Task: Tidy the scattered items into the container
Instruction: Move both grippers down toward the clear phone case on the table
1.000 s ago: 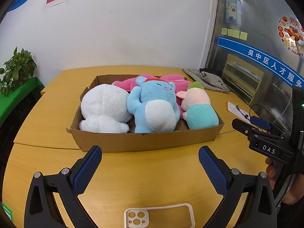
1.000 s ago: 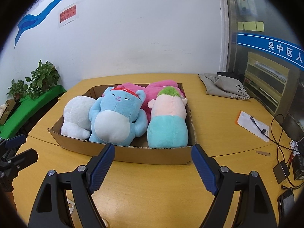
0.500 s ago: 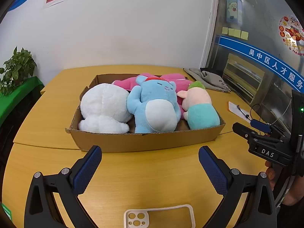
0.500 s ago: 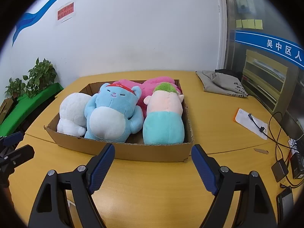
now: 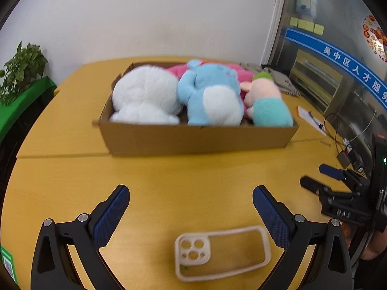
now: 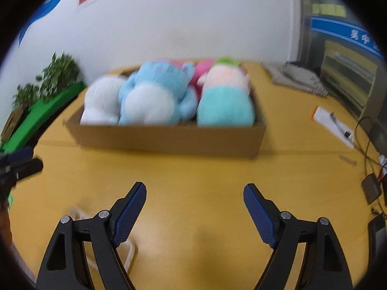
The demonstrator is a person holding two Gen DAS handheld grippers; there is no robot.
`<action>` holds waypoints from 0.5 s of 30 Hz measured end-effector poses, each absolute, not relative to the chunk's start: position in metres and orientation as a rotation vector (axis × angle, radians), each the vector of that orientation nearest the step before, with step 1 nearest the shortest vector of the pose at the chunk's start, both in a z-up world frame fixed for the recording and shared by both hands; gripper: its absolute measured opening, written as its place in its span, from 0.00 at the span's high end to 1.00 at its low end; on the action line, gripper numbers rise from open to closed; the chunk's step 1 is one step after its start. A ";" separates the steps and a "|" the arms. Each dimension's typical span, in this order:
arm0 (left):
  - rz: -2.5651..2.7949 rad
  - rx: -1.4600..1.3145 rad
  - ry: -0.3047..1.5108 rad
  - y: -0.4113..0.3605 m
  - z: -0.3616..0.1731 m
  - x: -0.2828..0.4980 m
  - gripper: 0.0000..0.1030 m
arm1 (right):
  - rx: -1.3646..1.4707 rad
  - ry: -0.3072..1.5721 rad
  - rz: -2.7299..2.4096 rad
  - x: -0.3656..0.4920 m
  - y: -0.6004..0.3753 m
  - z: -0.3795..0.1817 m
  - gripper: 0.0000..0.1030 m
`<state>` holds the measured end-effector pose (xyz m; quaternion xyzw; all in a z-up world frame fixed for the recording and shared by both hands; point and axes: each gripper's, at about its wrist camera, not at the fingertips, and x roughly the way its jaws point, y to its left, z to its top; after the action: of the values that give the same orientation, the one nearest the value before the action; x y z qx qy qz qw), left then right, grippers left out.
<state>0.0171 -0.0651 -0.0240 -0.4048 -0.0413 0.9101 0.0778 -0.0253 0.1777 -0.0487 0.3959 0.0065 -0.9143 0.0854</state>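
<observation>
A cardboard box (image 5: 193, 137) on the yellow table holds a white plush (image 5: 145, 94), a blue plush (image 5: 210, 94), a pink plush (image 5: 179, 68) behind, and a pink-and-teal plush (image 5: 268, 106). The box (image 6: 167, 137) also shows in the right wrist view. A white phone case (image 5: 221, 252) lies on the table between my left gripper's fingers, close to the camera. My left gripper (image 5: 191, 203) is open and empty. My right gripper (image 6: 194, 200) is open and empty; it also shows at the right of the left wrist view (image 5: 321, 178).
A grey bag (image 5: 278, 79) lies behind the box at the right. A paper sheet (image 6: 335, 125), cables and a small black adapter (image 6: 371, 188) lie along the table's right edge. A potted plant (image 5: 21, 70) on a green stand is at the left.
Both grippers have pulled back from the box and tilted down. The phone case now shows in full, higher in the left wrist view. Both views are blurred by motion.
</observation>
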 end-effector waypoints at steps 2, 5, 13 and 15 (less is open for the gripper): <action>2.693 -1.289 -0.133 -0.073 -0.043 0.022 0.02 | 1.252 0.025 -2.648 -0.017 0.172 -0.070 0.20; 2.615 -1.384 -0.158 -0.080 -0.068 0.027 0.07 | 1.348 0.014 -2.546 -0.005 0.163 -0.098 0.20; 2.440 -1.559 -0.136 -0.067 -0.111 0.025 0.58 | 1.395 0.130 -2.467 0.007 0.130 -0.124 0.23; 2.443 -1.555 -0.102 -0.062 -0.111 0.026 0.65 | 1.380 0.176 -2.466 0.009 0.122 -0.124 0.23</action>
<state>0.0262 -0.0616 -0.1113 -0.5326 -0.0349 0.8369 0.1215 0.0088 0.1224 -0.1240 0.4815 0.0613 -0.8605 0.1544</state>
